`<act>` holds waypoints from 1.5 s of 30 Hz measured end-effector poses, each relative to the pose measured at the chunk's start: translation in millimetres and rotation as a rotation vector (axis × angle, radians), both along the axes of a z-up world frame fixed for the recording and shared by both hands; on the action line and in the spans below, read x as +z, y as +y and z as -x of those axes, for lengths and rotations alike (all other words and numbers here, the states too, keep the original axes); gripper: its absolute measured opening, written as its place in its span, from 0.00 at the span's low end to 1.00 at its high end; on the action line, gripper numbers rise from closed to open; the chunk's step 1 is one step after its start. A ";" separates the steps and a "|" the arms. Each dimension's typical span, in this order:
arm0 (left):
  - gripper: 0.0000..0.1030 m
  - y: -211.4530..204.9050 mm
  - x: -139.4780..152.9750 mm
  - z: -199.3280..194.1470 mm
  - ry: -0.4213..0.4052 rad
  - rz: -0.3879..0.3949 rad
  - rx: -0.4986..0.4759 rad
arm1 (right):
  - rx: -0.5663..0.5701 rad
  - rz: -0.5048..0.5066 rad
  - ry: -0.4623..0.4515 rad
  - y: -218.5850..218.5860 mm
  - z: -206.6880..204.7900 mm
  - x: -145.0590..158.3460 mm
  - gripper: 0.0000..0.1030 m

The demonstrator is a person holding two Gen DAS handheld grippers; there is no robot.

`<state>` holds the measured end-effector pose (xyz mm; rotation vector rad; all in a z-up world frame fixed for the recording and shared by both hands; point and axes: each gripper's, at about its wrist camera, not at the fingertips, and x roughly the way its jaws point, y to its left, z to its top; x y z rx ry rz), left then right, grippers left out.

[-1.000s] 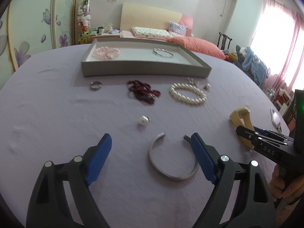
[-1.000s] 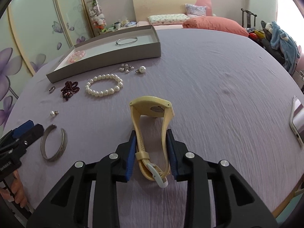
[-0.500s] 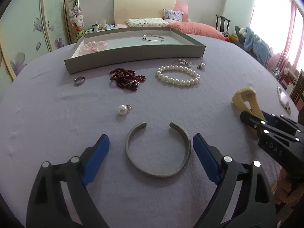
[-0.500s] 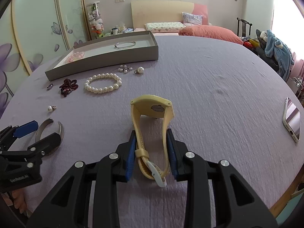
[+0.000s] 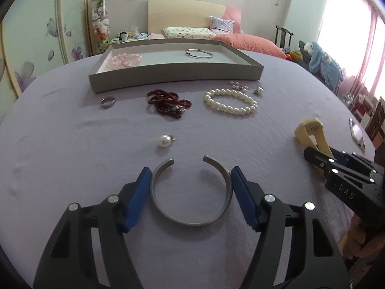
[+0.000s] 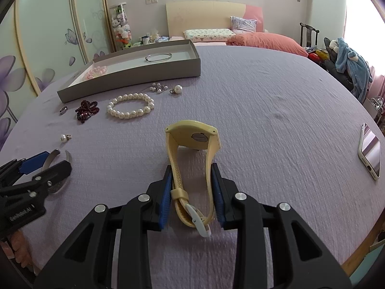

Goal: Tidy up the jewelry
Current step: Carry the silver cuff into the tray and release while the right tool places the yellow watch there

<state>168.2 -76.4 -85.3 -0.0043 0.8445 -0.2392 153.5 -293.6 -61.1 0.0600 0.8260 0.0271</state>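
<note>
Two hand-held grippers work over jewelry spread on a round table covered in purple cloth.

The left gripper [image 5: 190, 187] sits low on the table [image 5: 60, 159], its blue pads closed in against both sides of a silver cuff bracelet [image 5: 191, 216]; whether they press it firmly is hard to judge. The right gripper [image 6: 192, 190] is clamped on the strap of a yellow watch [image 6: 192, 139], near the table's front edge. Toward the far edge stands a grey tray [image 5: 173, 72] holding a pink bead bracelet [image 5: 125, 60] and a thin silver bangle [image 5: 198, 53]. Just in front of the tray lie a ring [image 5: 107, 101], dark red beads [image 5: 168, 103] and a pearl bracelet [image 5: 229, 101]. A single pearl pendant [image 5: 164, 141] rests near the cuff's open ends. A phone [image 6: 369, 151] lies at the right edge.
</note>
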 end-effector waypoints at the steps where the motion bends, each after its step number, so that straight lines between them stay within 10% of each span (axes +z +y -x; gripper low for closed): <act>1: 0.64 2.5 0.4 0.6 -0.001 0.005 0.007 | 0.000 0.000 0.000 0.1 0.0 0.0 0.31; 45: 0.64 38.0 10.8 11.2 -0.045 0.024 0.099 | 0.047 -0.056 -0.027 3.4 3.0 9.2 0.29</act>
